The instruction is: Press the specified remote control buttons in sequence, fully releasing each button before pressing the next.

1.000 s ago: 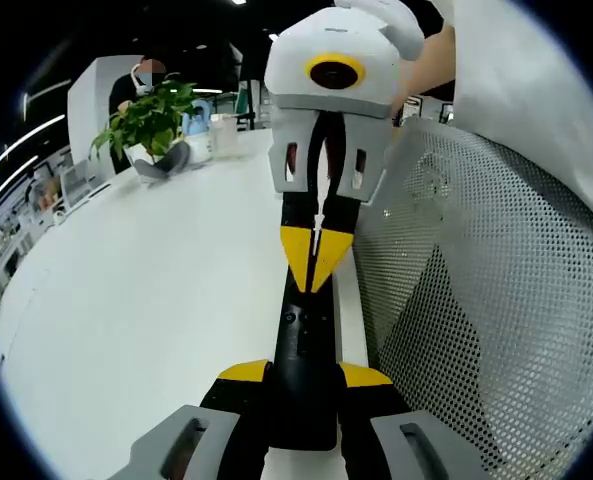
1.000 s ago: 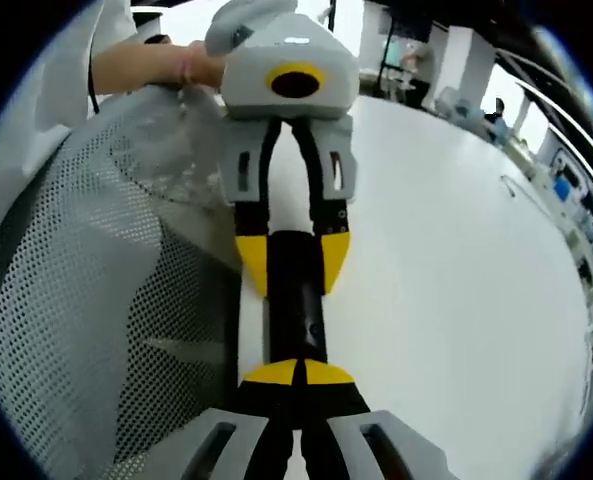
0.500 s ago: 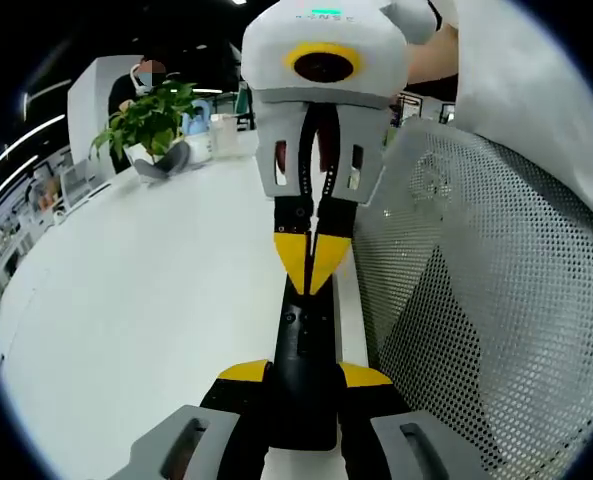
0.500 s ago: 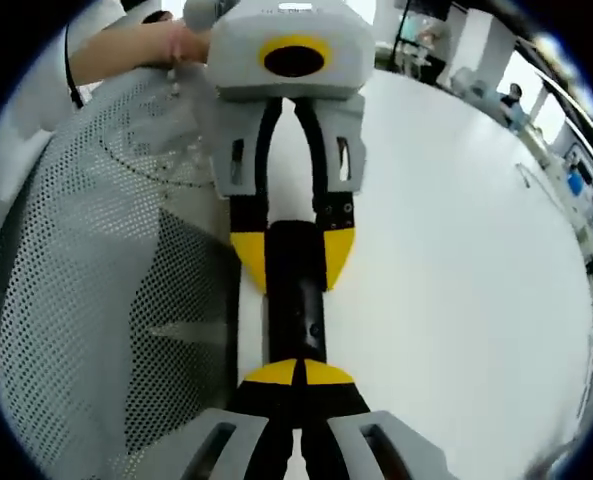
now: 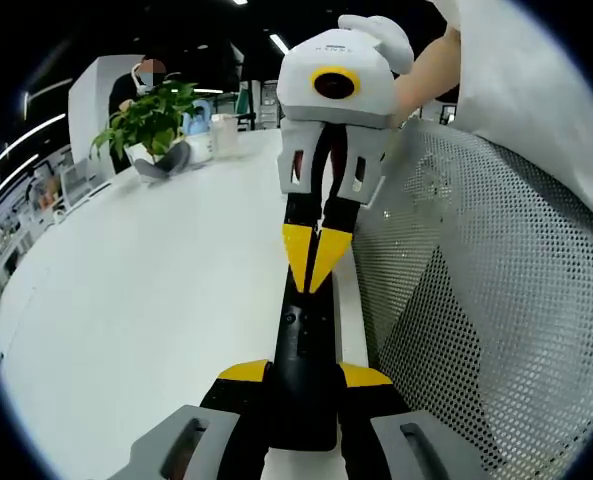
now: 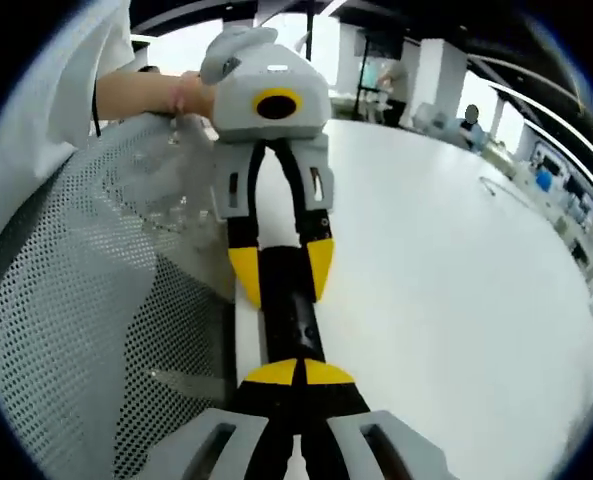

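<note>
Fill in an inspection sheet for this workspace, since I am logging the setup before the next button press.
Surface: white table, mostly bare.
Job's things: black remote control lying along the table edge, held at one end between the left gripper's yellow-tipped jaws.
Clutter: potted plant at the table's far side in the left gripper view.
Grippers: left gripper shut on the remote control; right gripper with jaws closed together, tips on or just above the remote control, contact unclear.
Cables: nothing seen.
Surroundings: grey mesh chair back beside the table edge; a person's white sleeve; office space with people seated far off.
</note>
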Demonstrator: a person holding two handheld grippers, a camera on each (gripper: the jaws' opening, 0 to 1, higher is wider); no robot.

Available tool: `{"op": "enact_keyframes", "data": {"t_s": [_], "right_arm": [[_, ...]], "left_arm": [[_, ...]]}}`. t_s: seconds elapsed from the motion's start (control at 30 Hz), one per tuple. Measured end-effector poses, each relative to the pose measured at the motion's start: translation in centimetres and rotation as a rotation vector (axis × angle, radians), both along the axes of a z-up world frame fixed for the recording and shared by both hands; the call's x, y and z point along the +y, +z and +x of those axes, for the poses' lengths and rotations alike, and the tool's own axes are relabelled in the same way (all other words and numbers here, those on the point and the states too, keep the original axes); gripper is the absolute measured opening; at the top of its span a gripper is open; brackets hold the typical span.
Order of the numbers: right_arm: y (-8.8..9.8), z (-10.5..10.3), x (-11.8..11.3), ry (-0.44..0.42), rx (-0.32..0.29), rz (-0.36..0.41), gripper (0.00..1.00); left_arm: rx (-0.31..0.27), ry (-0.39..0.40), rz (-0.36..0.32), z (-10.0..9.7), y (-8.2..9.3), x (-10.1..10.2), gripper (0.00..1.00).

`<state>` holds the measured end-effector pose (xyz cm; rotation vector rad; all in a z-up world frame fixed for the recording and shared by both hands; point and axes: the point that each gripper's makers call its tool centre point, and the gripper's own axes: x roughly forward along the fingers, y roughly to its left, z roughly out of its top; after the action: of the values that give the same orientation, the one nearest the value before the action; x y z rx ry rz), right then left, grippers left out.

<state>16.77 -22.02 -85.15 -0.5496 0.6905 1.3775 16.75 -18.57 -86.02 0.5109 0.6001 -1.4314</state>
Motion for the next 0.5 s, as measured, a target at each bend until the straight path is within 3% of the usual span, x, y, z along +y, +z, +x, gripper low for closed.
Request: {"op": "enact_keyframes", "data": {"t_s": [0.1,0.17,0.33,0.5], "right_arm": [[0.15,0.14,-0.11,-0.021,0.036,0.095,0.0],[0.18,0.19,-0.15,-0.083,0.093,0.136,0.0],[0.25,0.17,0.26,-0.076,0.118,0.138,0.0],[0.19,-0.11,0.56,-0.044,0.075,0.102,0.0]], "left_arm": [[0.002,0.001,-0.002,0.03,0.0,0.0,0.25],[0.003,0.002,-0.004,0.05,0.0,0.01,0.25],[0.009,0.005,-0.01,0.09,-0.01,0.02,0.25],[0.006,0.004,-0.007,0.07,-0.05,0.0,0.25]]}}
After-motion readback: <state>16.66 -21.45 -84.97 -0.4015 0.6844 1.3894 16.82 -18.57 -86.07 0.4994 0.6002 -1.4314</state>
